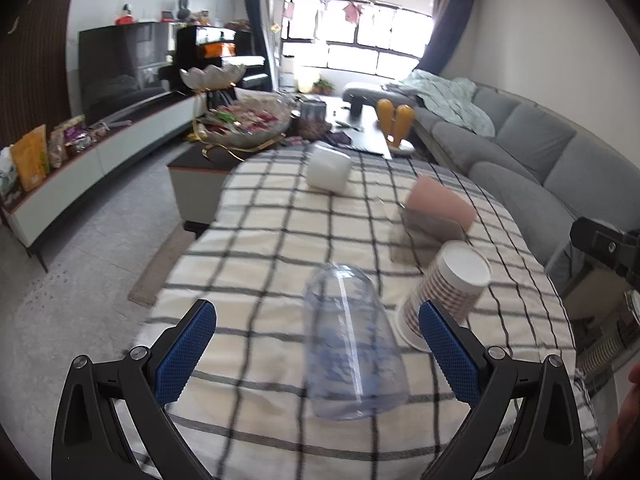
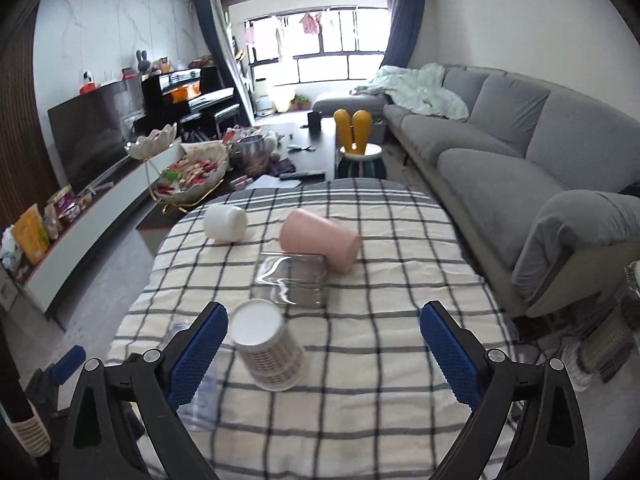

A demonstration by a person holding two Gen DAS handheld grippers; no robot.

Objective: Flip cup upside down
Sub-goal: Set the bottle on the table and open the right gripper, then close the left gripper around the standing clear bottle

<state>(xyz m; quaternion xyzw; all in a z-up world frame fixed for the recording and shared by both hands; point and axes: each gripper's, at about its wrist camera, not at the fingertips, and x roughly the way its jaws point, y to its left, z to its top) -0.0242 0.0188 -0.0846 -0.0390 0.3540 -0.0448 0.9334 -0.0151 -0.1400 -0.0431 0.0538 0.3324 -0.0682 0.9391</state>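
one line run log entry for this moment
left hand-held gripper: open, around clear cup | right hand-held gripper: open | paper cup: inverted

No text, brand, number or sign can be read in either view. The clear plastic cup (image 1: 352,344) carries blue printing on its side, but it is smeared by blur and no letters can be made out. The snack packets (image 1: 30,158) on the low cabinet by the wall show coloured fronts with print too small to read. The paper cup (image 2: 266,346) shows only a striped pattern, no lettering.
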